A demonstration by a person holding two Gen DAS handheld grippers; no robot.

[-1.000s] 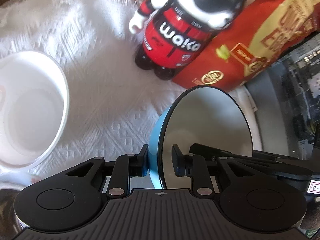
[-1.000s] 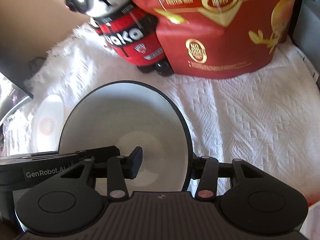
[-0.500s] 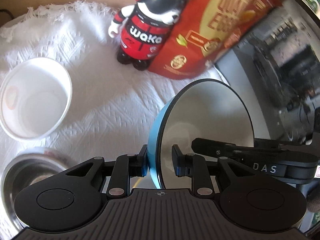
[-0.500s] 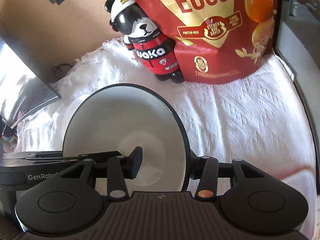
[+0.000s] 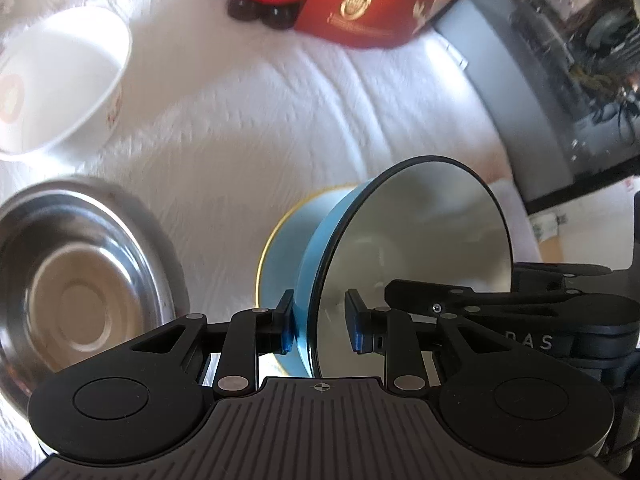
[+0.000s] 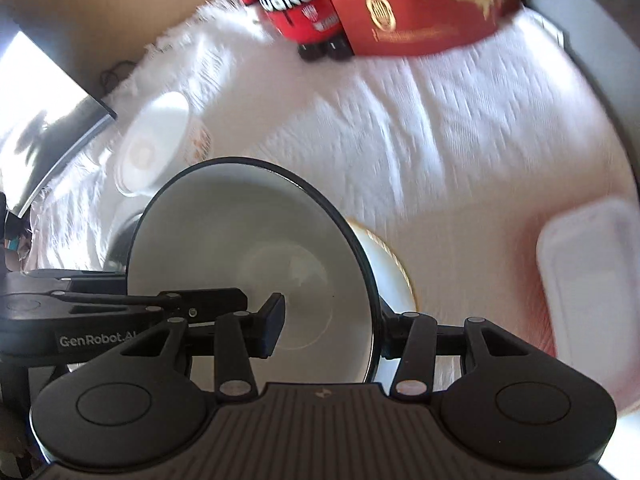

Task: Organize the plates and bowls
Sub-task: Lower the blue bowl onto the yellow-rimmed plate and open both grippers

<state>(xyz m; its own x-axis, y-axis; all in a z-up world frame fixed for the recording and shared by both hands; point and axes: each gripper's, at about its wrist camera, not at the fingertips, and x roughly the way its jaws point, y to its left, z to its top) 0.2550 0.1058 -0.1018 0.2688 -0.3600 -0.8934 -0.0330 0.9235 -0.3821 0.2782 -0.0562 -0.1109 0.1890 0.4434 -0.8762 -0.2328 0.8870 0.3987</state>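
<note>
A blue bowl (image 5: pixel 320 248) with a white inside and dark rim (image 6: pixel 256 256) is held tilted by both grippers. My left gripper (image 5: pixel 320 326) is shut on its rim on one side; my right gripper (image 6: pixel 328 326) is shut on the rim on the other. Under the bowl lies a white plate with a gold rim (image 5: pixel 288 216), also in the right wrist view (image 6: pixel 394 264). A steel bowl (image 5: pixel 76 276) sits to the left, and a white bowl with a red mark (image 5: pixel 52 76) lies behind it, also in the right wrist view (image 6: pixel 156 140).
A white textured cloth (image 6: pixel 420 140) covers the table. A red-and-black bear figure (image 6: pixel 296 4) and a red egg bag (image 6: pixel 420 8) stand at the back. A clear plastic lidded box (image 6: pixel 588 288) lies at the right. A dark monitor (image 5: pixel 560 60) is at the right.
Both grippers have tipped down and lowered the blue bowl toward the table; the gold-rimmed plate and the plastic box have come into view.
</note>
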